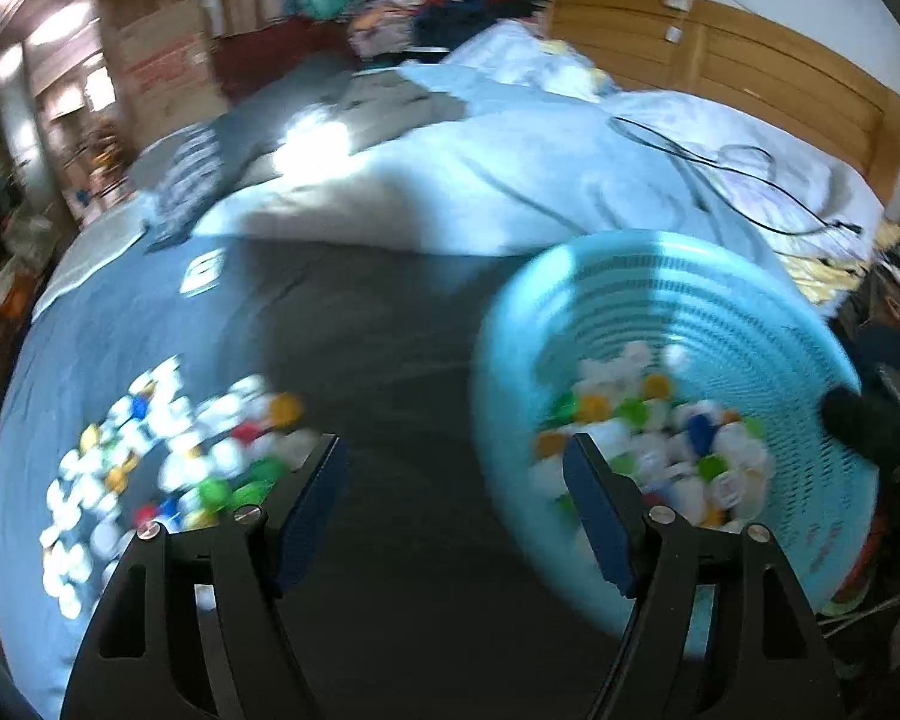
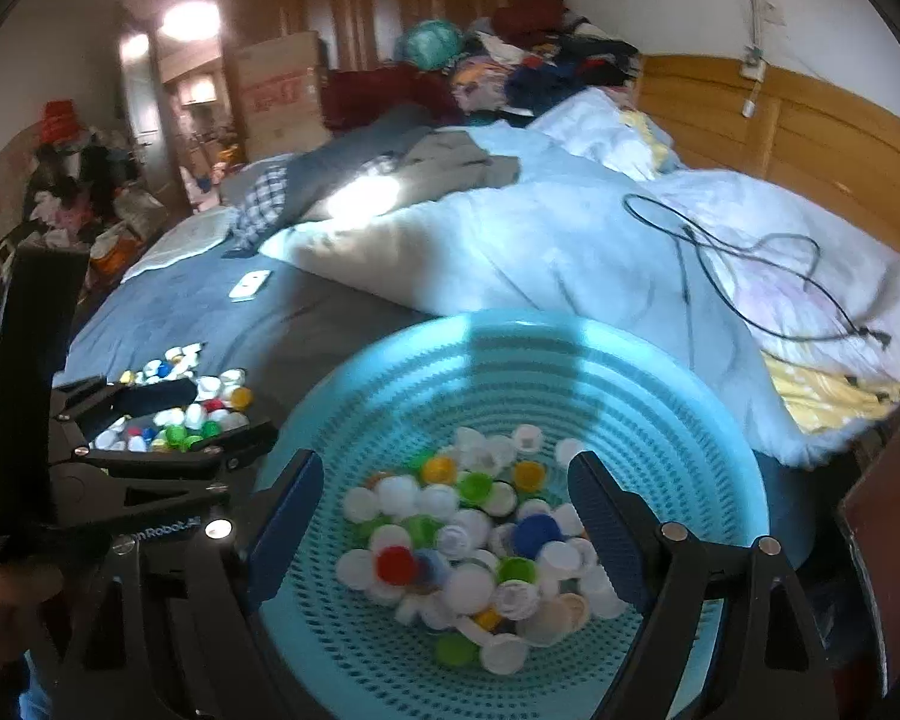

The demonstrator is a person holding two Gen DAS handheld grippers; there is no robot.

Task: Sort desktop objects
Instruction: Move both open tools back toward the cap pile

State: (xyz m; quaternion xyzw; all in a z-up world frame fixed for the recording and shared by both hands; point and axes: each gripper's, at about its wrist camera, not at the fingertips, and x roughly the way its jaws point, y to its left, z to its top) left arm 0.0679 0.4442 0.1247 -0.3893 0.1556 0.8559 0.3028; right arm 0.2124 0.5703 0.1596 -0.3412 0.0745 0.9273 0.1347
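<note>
Partly legible white lettering, "...n Robot.AI", runs along the black body of the left gripper (image 2: 168,414) at eight o'clock in the right wrist view; red print on the cardboard box (image 2: 279,90) at eleven o'clock is too blurred to read.

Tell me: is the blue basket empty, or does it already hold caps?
Partly filled. The blue basket holds a heap of bottle caps covering its bottom; its slotted walls above are bare.

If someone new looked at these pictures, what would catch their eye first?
Probably the turquoise basket on the bed, holding a heap of colourful bottle caps right under the open right gripper. Next, the loose caps spread on the grey sheet beside the open left gripper.
</note>
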